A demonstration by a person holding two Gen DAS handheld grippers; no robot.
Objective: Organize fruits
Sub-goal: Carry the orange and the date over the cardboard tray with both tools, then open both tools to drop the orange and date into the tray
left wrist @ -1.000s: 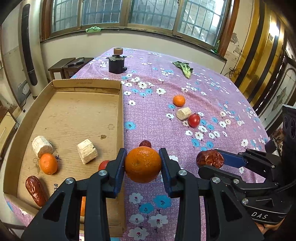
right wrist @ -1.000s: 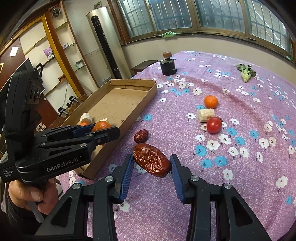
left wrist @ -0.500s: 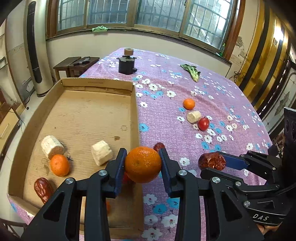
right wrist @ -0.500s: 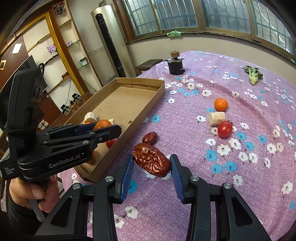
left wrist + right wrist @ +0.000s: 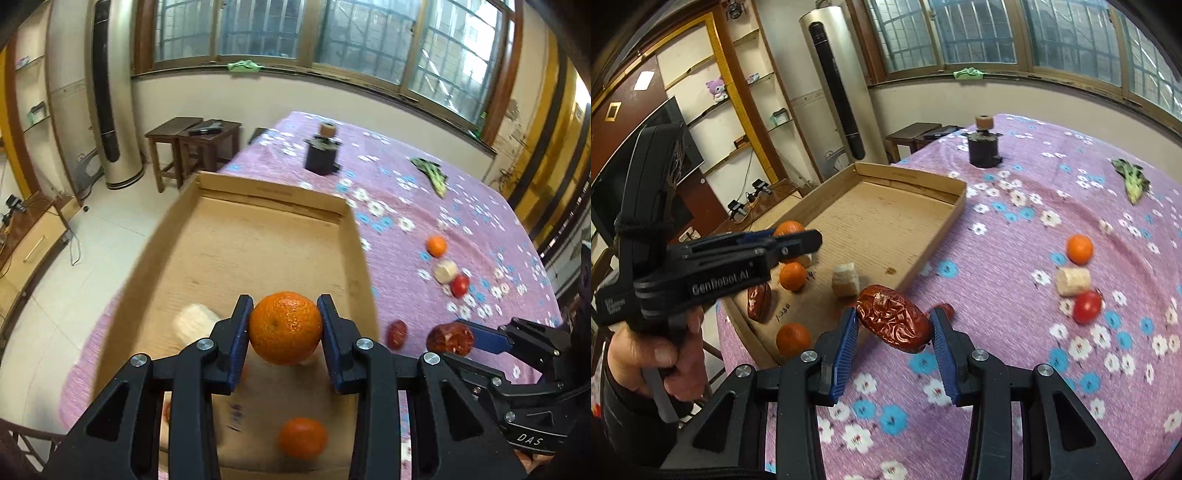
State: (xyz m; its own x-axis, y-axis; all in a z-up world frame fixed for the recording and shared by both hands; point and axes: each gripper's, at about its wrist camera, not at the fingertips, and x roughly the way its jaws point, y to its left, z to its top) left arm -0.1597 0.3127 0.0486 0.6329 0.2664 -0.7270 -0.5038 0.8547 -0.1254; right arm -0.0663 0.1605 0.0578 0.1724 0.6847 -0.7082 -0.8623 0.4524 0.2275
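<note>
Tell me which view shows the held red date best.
The right wrist view: the red date sits whole and sharp in the right tool, its wrinkled skin clear. The left wrist view shows only its blurred end at that tool's tip, off to the side.

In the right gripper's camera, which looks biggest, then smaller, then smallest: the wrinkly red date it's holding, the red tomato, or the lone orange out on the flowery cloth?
1. Wrinkly red date: biggest, though closest to the camera, so that's unsure.
2. Red tomato and lone orange: look about alike, so no ranking.

Dark cylindrical holder [image 5: 983, 151] on floral tablecloth [image 5: 1015, 369], tall tower fan [image 5: 836, 85], wooden stools [image 5: 192, 147]
</note>
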